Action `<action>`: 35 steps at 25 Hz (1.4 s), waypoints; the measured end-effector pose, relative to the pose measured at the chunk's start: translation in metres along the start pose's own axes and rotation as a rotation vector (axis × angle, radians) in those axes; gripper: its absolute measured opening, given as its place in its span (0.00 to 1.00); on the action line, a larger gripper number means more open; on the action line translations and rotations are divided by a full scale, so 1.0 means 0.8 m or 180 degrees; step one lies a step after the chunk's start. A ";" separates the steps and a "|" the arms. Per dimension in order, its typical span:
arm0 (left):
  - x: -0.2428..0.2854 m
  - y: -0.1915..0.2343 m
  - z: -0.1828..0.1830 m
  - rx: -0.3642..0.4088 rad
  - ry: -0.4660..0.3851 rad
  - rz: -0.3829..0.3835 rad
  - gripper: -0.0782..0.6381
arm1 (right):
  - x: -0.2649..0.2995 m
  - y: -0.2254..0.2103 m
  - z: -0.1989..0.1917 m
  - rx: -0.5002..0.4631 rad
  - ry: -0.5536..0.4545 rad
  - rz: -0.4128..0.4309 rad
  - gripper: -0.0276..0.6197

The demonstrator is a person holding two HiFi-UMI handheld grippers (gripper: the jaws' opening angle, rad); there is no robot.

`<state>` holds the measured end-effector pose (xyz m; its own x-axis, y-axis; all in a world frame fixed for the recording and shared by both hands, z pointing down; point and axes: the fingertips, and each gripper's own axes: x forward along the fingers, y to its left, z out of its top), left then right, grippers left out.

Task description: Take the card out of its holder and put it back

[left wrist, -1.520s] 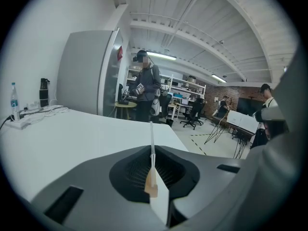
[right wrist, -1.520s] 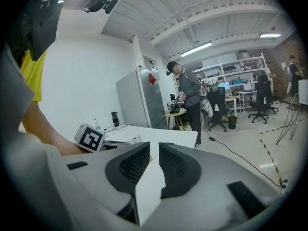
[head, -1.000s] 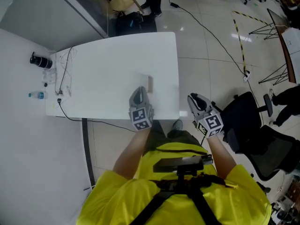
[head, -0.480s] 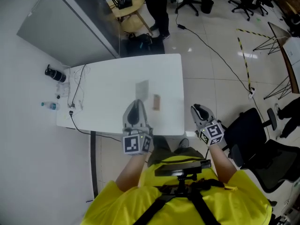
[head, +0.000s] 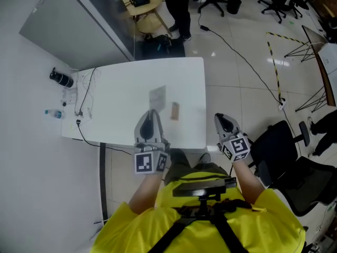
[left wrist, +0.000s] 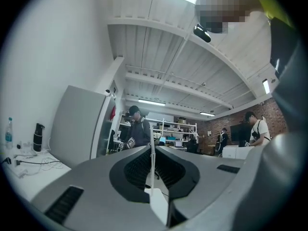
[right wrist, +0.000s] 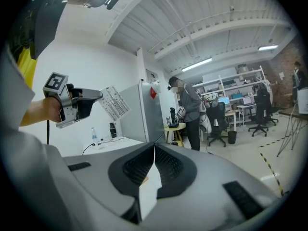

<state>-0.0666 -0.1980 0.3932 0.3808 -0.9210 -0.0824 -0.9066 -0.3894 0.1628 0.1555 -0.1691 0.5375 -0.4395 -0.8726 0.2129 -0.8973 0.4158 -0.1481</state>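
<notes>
Water bottle [head: 54,113] and black flask [head: 61,78] sit at far left end of white table [head: 121,83], with loose cables [head: 84,96] beside them. Left gripper [head: 152,115] is up over the near table edge, pointing roughly level, jaws clamped on the card [head: 157,95]. Left gripper view shows the card edge-on, a thin vertical line pinched between the pads. Right gripper view shows it flat: white, rows of print, sticking out past the fingertips. Card is in the air, clear of the table top and out of its holder. Card holder [head: 174,110], a small brownish piece, lies on the table near the left gripper's tip, to its right and apart from the card; cannot tell how it is oriented. Right gripper [head: 221,119] hangs off the table's near right corner over the floor, tilted slightly down, jaws closed together with nothing between them. The two grippers are well apart, and the holder lies between them in head view. Black office chair [head: 281,141] stands on the floor right of the right gripper. Floor cable [head: 237,46] runs across the tiles beyond the table's right side. Person in dark clothes [head: 176,1] stands past the far side of the table.
</notes>
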 end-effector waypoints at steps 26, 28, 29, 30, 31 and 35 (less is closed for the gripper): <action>0.028 0.052 -0.172 -0.0177 0.0707 0.0026 0.13 | -0.005 -0.007 -0.051 0.0149 0.0244 -0.0160 0.05; 0.031 0.060 -0.202 -0.0232 0.0833 0.0045 0.13 | -0.005 -0.008 -0.061 0.0180 0.0286 -0.0179 0.05; 0.032 0.064 -0.215 -0.0250 0.0891 0.0053 0.13 | -0.004 -0.008 -0.066 0.0195 0.0309 -0.0187 0.05; 0.034 0.067 -0.227 -0.0267 0.0943 0.0057 0.13 | -0.004 -0.007 -0.071 0.0207 0.0334 -0.0189 0.05; 0.036 0.069 -0.237 -0.0279 0.0986 0.0057 0.13 | -0.003 -0.007 -0.075 0.0217 0.0356 -0.0190 0.05; 0.042 0.073 -0.266 -0.0294 0.1094 0.0101 0.13 | -0.004 -0.011 -0.087 0.0245 0.0414 -0.0211 0.05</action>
<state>-0.0678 -0.2541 0.6092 0.4061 -0.8769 0.2570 -0.9046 -0.3458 0.2494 0.1617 -0.1521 0.6056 -0.3856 -0.8549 0.3471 -0.9209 0.3332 -0.2022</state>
